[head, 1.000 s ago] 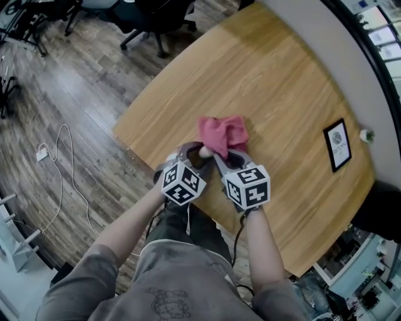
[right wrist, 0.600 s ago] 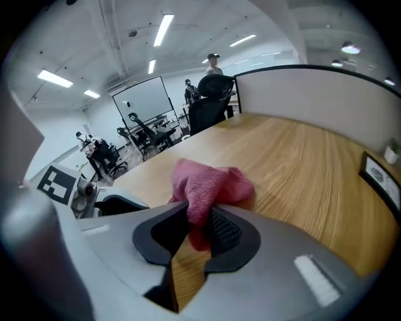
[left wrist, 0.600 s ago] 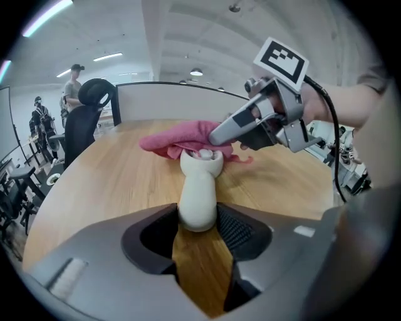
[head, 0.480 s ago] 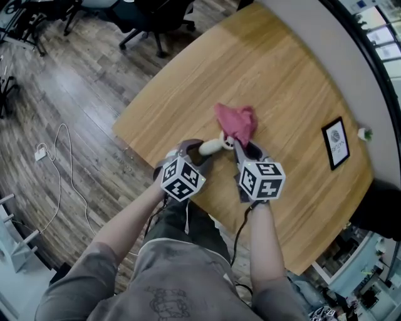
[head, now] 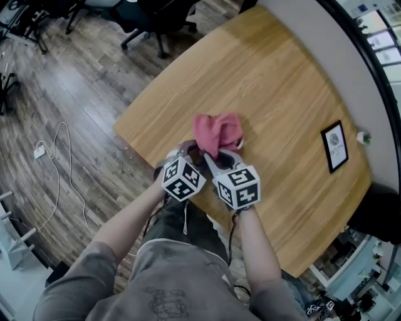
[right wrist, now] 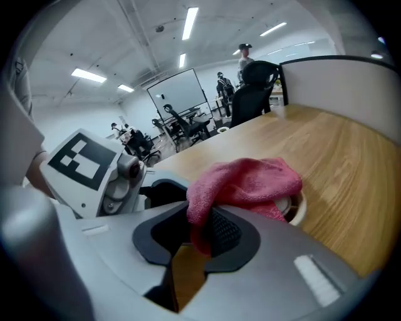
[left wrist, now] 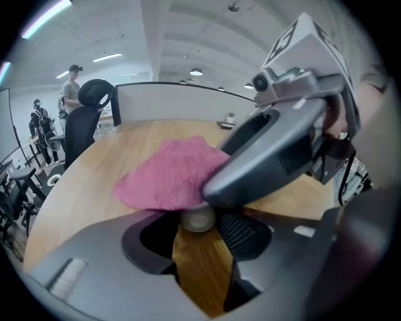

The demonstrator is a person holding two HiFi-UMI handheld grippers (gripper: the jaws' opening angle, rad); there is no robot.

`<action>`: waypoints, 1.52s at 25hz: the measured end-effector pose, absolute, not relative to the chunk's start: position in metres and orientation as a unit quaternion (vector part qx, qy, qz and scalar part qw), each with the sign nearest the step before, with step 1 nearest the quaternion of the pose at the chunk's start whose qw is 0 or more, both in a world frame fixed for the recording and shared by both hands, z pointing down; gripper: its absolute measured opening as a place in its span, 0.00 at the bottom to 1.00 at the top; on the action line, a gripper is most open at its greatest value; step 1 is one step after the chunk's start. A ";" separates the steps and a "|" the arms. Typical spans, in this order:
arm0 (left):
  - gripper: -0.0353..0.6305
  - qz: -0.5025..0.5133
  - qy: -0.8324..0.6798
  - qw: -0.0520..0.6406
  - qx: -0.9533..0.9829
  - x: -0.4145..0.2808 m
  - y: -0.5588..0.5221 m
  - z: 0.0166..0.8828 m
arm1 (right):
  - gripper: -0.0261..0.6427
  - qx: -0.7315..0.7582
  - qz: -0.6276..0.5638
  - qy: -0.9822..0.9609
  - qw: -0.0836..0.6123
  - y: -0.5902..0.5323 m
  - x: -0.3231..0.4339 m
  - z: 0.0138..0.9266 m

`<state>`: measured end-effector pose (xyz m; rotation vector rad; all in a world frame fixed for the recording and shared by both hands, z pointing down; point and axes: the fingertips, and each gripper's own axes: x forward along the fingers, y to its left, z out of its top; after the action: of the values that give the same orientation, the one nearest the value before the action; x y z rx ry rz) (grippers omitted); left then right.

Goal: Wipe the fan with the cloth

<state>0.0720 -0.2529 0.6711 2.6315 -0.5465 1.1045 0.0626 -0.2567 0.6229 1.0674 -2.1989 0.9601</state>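
The fan [left wrist: 198,219] is located at the near edge of the bench [head: 282,75], between the jaws of the left gripper [left wrist: 198,231]. In the left gripper view only its cream, rounded end is exposed, and the jaws are closed on it from both sides. In the right gripper view a curved cream rim of the fan is seen below the cloth [head: 217,131]; the rest is covered. Whether the fan touches the bench surface cannot be determined.

The cloth is pink and bunched, and is draped over the fan. One fold of it is clamped between the jaws of the right gripper [right wrist: 199,233], which are closed on the fabric. In the left gripper view the body of the right gripper is seen crossing in from the right, above the fan end and against the edge of the cloth. In the head view the two grippers are held side by side, with their marker cubes close together.

A black-framed card [head: 335,145] lies flat on the bench, well apart from the cloth, to the right. An office chair [head: 156,19] stands on the wooden floor [head: 75,81] beyond the far side of the bench. A white cable [head: 62,157] lies on the floor to the left. A standing person [left wrist: 72,88] is seen in the background.
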 end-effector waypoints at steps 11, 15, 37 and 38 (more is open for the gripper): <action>0.34 0.376 -0.182 0.124 0.900 0.072 -0.254 0.669 | 0.15 0.440 0.335 -0.778 0.298 -0.254 0.129 0.610; 0.34 0.376 -0.182 0.125 0.900 0.073 -0.254 0.670 | 0.15 0.515 0.341 -0.737 0.276 -0.275 0.177 0.612; 0.34 0.377 -0.185 0.117 0.900 0.070 -0.254 0.671 | 0.15 0.406 0.343 -0.805 0.265 -0.253 0.062 0.622; 0.34 0.377 -0.185 0.118 0.900 0.070 -0.254 0.671 | 0.15 0.402 0.339 -0.804 0.276 -0.252 0.067 0.623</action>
<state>0.0700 -0.2535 0.6709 2.6329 -0.5421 1.1025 0.0668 -0.2521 0.6227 1.0812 -2.1616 0.9108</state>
